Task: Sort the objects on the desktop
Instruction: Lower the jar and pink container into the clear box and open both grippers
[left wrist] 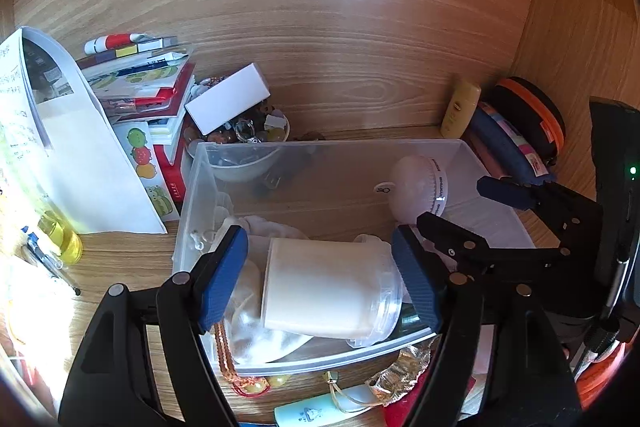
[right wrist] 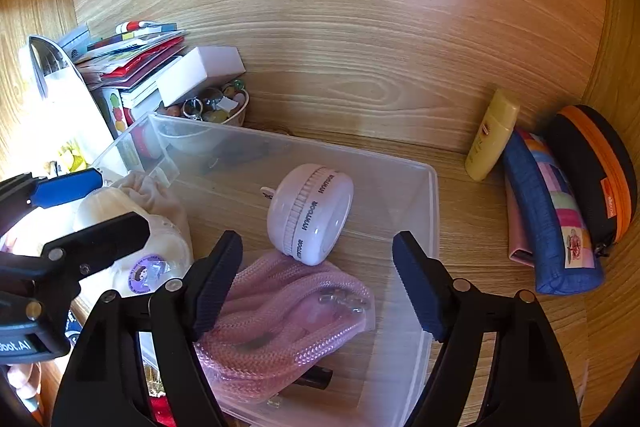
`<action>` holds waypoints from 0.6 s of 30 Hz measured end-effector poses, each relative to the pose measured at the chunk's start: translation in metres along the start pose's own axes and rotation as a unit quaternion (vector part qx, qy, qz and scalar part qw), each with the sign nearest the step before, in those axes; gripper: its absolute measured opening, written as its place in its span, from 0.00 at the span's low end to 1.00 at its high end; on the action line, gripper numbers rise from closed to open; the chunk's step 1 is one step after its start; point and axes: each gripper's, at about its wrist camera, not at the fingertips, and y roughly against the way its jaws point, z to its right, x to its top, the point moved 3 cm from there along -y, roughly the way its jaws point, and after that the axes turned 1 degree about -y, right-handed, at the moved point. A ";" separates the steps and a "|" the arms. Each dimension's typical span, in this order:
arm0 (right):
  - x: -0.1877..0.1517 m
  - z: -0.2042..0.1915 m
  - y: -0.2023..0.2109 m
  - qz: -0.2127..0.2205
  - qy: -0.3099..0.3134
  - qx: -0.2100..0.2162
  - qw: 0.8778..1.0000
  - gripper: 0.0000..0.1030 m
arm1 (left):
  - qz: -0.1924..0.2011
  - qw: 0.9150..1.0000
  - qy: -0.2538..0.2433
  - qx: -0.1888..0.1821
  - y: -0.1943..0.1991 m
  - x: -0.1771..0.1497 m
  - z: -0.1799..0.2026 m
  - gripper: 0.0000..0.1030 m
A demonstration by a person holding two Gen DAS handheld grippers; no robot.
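A clear plastic bin (left wrist: 192,187) (right wrist: 432,211) stands on the wooden desk. In it lie a cream jar (left wrist: 324,291) (right wrist: 120,223) on its side, a white cloth pouch (left wrist: 272,227), a pink round fan (left wrist: 420,187) (right wrist: 312,211) and a pink mesh bag (right wrist: 288,311). My left gripper (left wrist: 320,275) is open, its pads on either side of the jar without touching it. My right gripper (right wrist: 318,283) is open and empty above the mesh bag and fan; it also shows in the left wrist view (left wrist: 452,203).
A stack of books (left wrist: 148,87), a white box (left wrist: 228,99) on a bowl of trinkets (left wrist: 256,135) and a leaning white booklet (left wrist: 60,147) stand at the left. A yellow bottle (right wrist: 492,135), blue pencil case (right wrist: 556,219) and black-orange case (right wrist: 600,167) lie at the right.
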 end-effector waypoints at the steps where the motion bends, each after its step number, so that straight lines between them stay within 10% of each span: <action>1: 0.000 -0.001 0.000 0.001 0.000 0.002 1.000 0.74 | 0.003 1.000 0.003 -0.001 0.002 0.001 -0.002 0.72; 18: -0.010 0.003 0.056 0.030 0.010 -0.004 1.000 0.78 | 0.038 0.998 -0.004 0.046 0.042 -0.003 -0.006 0.82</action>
